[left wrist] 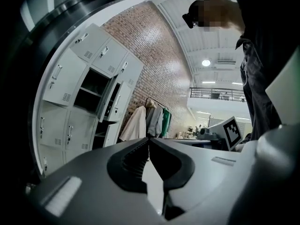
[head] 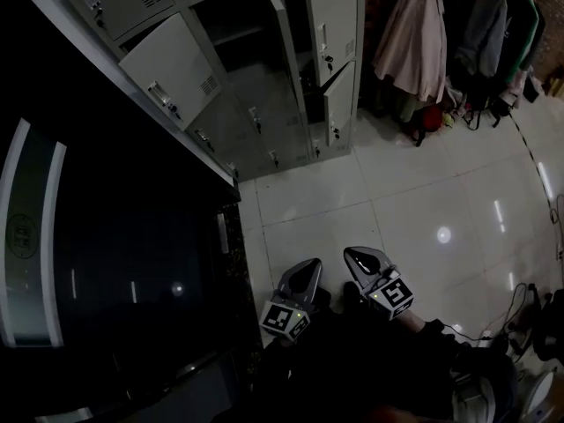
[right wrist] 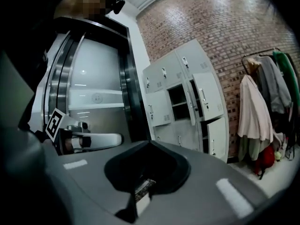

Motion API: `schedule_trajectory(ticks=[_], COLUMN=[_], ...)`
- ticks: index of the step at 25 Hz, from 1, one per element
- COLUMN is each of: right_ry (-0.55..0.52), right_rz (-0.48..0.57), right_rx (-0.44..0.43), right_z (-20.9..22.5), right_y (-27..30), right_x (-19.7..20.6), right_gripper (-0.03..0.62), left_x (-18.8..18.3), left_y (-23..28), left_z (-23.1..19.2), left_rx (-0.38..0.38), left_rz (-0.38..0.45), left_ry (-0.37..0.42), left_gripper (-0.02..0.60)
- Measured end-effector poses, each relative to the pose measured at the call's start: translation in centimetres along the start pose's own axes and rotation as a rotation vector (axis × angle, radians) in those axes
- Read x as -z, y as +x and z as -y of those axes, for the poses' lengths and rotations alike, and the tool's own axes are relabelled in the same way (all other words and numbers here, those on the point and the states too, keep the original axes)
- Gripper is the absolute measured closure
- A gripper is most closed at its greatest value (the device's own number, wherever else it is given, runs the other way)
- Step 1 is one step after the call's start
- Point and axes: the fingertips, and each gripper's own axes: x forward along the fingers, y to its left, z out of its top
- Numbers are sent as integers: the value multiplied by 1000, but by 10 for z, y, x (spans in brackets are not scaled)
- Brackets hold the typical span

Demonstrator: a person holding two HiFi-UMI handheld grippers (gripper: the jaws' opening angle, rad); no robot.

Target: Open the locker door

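Note:
The grey locker bank [head: 264,86] stands at the top of the head view, with several of its doors hanging ajar, among them an upper door [head: 333,16] and a lower one [head: 339,95]. Both grippers are low, close to the person's body and far from the lockers. My left gripper [head: 310,265] has its jaws together with nothing between them. My right gripper [head: 354,256] is beside it, also shut and empty. In the left gripper view the jaws meet at the tip [left wrist: 149,138], with the lockers [left wrist: 89,93] beyond. The right gripper view shows closed jaws [right wrist: 150,142] and the lockers [right wrist: 187,97].
A large dark machine with a curved metal rim [head: 106,263] fills the left side, next to the lockers. Coats hang on a rack [head: 414,42] to the right of the lockers. Glossy white floor tiles [head: 423,201] stretch between; cables [head: 520,307] lie at the right.

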Motion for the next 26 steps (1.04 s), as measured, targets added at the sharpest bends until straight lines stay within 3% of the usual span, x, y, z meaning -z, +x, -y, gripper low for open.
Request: schedule_trajectory(ticks=[5,10,14,18,26], right_ry=[-133,-121,-71,-102,-118], right_rz=[2,-4,-17,-8,-37], right_rx=[-57,-47,-80,-125,-77], right_z=[10,10,-11,-23,-2], right_y=[-52,-82,-88,-88,-94], right_x=[-1,0,19,12,18], right_gripper=[592,592,592,592,592], left_x=[33,39,35,33,38], left_y=[-5,7,9,8,-6], left_z=[47,90,99,104,103], left_rx=[-55,9,-5,-15,-59], left_rz=[3,-23,0,3,7], left_ry=[-61,-14,-7,5,-4], left_gripper=[575,575,575,575,575])
